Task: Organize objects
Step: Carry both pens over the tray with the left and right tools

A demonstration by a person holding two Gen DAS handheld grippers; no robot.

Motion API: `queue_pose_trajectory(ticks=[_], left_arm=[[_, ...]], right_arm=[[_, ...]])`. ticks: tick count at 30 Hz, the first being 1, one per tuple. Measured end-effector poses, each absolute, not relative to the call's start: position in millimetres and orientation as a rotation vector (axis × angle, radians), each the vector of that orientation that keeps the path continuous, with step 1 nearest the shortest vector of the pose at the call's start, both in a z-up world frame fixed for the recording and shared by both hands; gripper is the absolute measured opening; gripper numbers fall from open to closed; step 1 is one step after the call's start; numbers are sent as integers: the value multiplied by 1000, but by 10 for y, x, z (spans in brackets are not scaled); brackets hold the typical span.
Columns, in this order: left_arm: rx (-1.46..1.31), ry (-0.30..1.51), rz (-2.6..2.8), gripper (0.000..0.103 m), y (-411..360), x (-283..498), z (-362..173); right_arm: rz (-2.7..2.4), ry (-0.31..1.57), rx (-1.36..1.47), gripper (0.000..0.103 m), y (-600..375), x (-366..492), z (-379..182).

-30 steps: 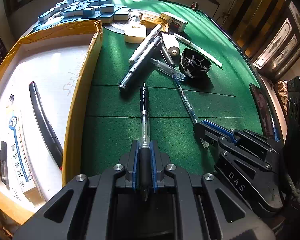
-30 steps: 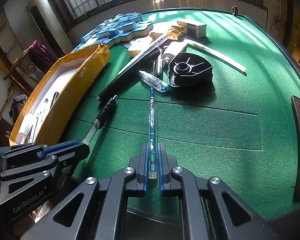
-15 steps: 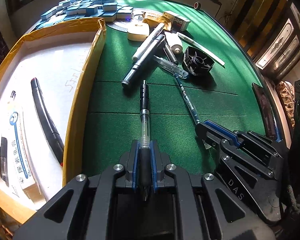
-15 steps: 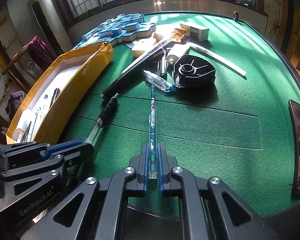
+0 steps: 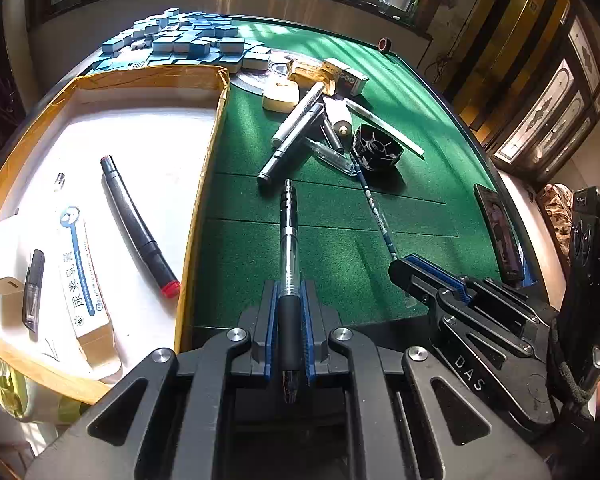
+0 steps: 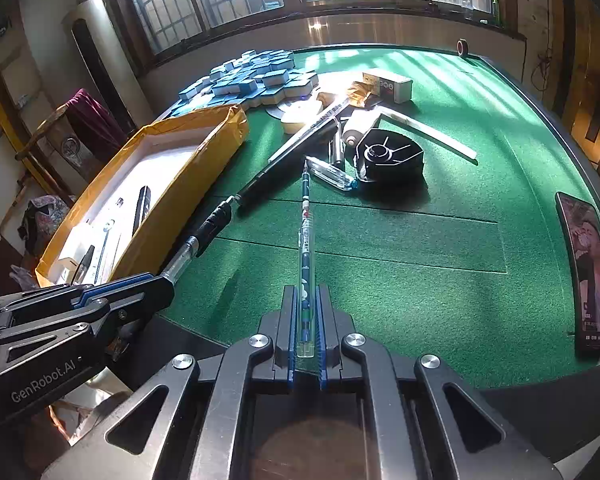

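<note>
Left gripper [image 5: 290, 312] is clenched on a clear gel pen [image 5: 289, 240], black rubber grip between the blue pads, capped end sticking forward over the green felt table [image 5: 340, 264]. Right gripper [image 6: 305, 320] is clamped on a slim blue patterned pen [image 6: 305, 232], its tip pointing toward the clutter ahead. Both pens are held above the felt, not resting on it (shadows fall apart from the barrels).

Left of the pens sits the yellow-edged cardboard box [image 5: 204, 184] with a white floor. Inside it: a black marker with red end [image 5: 138, 228], a long white-and-blue carton [image 5: 82, 276], a small black pen [image 5: 33, 292], a small white box [image 5: 6, 276].

Pile left on the felt further out: two dark-and-white markers [image 5: 296, 128] lying side by side, a clear pen [image 5: 332, 156], a black round plastic part [image 5: 376, 150], a white stick [image 5: 384, 126], a white tape roll [image 5: 280, 96]. Blue tiles [image 5: 196, 42] are heaped at the far edge. A phone [image 6: 590, 272] lies at the table's right rim.
</note>
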State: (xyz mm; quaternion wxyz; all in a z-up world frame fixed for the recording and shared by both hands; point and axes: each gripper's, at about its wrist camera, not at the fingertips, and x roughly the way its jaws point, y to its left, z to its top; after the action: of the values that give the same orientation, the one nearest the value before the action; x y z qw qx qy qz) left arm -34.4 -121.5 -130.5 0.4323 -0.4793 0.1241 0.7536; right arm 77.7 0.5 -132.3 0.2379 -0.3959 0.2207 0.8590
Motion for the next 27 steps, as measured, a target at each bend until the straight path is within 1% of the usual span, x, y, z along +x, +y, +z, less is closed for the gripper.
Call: queue_pose_trajectory(ticks=[5, 8, 11, 16, 21, 27], left_arm=[[-1206, 330, 1860, 9, -1279, -281, -1426], [-1192, 292, 1857, 9, -1339, -284, -1418], [-1156, 281, 1885, 9, -1406, -308, -1351], [-1107, 211, 1882, 9, -1562, -506, -1160], [-1105, 162, 1917, 9, -1724, -897, -1072], [-1152, 156, 1960, 9, -1908, -1440, -1136]], right_arm=[[2338, 600, -1108, 8, -70, 775, -1368], [2334, 616, -1095, 8, -85, 808, -1361], [2334, 626, -1077, 8, -110, 808, -1322], [2370, 637, -1034, 8, -207, 663, -1135], [2432, 622, -1027, 8, -354, 215, -951], [2478, 600, -1107, 8, -497, -544, -1011]])
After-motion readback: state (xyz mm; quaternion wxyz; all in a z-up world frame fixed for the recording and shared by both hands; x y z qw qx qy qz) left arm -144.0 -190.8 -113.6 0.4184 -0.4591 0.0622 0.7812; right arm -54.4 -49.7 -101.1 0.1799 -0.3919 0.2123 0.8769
